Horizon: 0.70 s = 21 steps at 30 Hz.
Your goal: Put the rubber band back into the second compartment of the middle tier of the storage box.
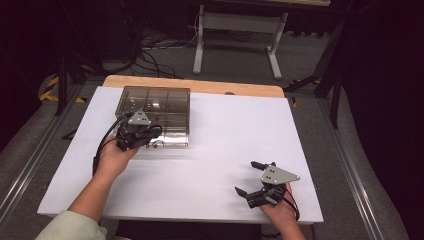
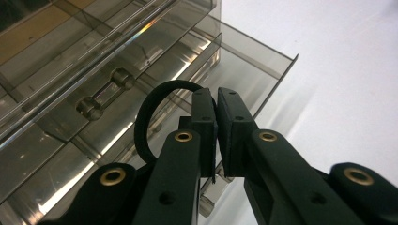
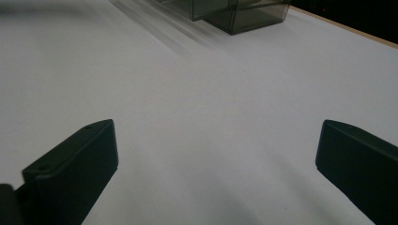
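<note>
Drawer (image 2: 244, 70) of the smoky box (image 1: 155, 102) at the worktop's (image 1: 215, 145) far left stands part-open, left gripper (image 2: 216, 105) fingers pinching its handle to slide it; right gripper (image 1: 251, 177) idles wide open, empty, nearby.

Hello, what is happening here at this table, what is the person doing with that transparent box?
A person works at a white table with a hand-held gripper in each hand. The left hand-held gripper is shut on a black elastic loop and holds it over the pulled-out drawer of a smoky clear drawer box. The right hand-held gripper rests apart on the table near the front edge, its jaws wide open and holding nothing.
</note>
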Each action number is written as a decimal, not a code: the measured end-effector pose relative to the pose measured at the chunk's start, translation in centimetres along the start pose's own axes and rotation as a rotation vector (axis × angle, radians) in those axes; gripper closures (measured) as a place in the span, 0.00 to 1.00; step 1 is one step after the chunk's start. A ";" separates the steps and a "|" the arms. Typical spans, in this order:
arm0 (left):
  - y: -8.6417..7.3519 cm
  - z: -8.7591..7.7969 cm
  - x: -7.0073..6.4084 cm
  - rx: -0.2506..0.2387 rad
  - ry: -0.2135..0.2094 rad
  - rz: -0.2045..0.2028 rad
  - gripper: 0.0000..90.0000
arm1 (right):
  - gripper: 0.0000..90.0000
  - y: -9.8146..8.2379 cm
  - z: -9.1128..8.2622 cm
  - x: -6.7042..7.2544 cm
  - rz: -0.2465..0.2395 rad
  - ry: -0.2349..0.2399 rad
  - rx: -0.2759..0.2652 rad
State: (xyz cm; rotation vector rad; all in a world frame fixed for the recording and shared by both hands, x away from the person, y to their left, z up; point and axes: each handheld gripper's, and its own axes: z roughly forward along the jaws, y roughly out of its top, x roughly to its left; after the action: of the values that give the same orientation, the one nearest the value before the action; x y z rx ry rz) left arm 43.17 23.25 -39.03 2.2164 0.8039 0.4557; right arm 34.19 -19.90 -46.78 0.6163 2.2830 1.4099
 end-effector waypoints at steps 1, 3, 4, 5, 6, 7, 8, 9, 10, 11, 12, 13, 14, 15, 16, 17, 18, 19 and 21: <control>0.0 0.1 0.0 0.002 -0.001 -0.005 0.95 | 0.00 0.0 0.0 0.0 0.000 0.000 0.000; 0.1 0.1 0.1 0.001 -0.002 -0.004 0.95 | 0.00 0.0 0.0 0.0 0.000 0.000 0.001; 0.1 0.2 0.0 0.000 0.001 -0.003 0.95 | 0.00 0.0 0.0 0.0 0.000 0.000 0.001; 0.1 0.2 0.0 0.003 0.005 0.000 0.95 | 0.00 0.0 0.0 0.0 0.000 0.000 0.001; 0.1 0.3 0.0 0.002 0.012 0.004 0.95 | 0.00 0.0 0.0 0.0 -0.001 0.000 0.001; 0.1 0.3 0.0 0.008 0.009 0.001 0.95 | 0.00 0.0 0.0 0.0 -0.001 -0.001 0.002; 0.1 0.4 0.1 0.008 0.015 0.003 0.95 | 0.00 0.0 0.0 0.0 -0.001 -0.001 0.002; 0.1 0.4 0.1 0.014 0.016 0.002 0.95 | 0.00 0.0 0.0 0.0 -0.001 0.000 0.001; 0.1 0.5 0.1 0.016 0.019 0.005 0.95 | 0.00 0.0 0.0 0.0 -0.001 0.000 0.001; 0.0 0.6 0.1 0.018 0.016 0.000 0.95 | 0.00 0.0 0.0 0.0 -0.001 0.000 0.002; 0.0 0.6 0.1 0.025 0.017 0.002 0.95 | 0.00 0.0 0.0 0.0 -0.002 0.000 0.002; 0.0 0.7 0.1 0.028 0.022 0.006 0.95 | 0.00 0.0 0.0 0.0 -0.002 0.000 0.002; 0.0 0.8 0.2 0.036 0.020 0.005 0.95 | 0.00 0.0 0.0 0.0 -0.002 0.000 0.002; 0.0 0.9 0.1 0.040 0.011 -0.004 0.95 | 0.00 0.0 0.0 0.0 -0.002 0.000 0.002; -0.1 1.0 0.1 0.048 0.009 -0.002 0.95 | 0.00 0.0 0.0 0.0 -0.002 0.001 0.002; -0.1 1.1 0.1 0.054 0.008 0.002 0.95 | 0.00 0.0 0.0 0.0 -0.001 0.001 0.002; -0.1 1.2 0.1 0.057 0.010 0.002 0.95 | 0.00 0.0 0.0 0.0 -0.001 0.001 0.002; -0.1 1.3 0.1 0.062 0.022 0.010 0.95 | 0.00 0.0 0.0 0.0 -0.001 0.001 0.002; -0.1 1.4 0.1 0.070 0.027 0.011 0.95 | 0.00 0.0 0.0 0.0 -0.002 0.001 0.002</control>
State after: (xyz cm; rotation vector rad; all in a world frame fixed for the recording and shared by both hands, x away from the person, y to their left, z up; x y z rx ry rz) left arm 43.95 22.62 -40.09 2.2849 0.8341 0.4699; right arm 34.18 -19.88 -46.79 0.6145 2.2852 1.4077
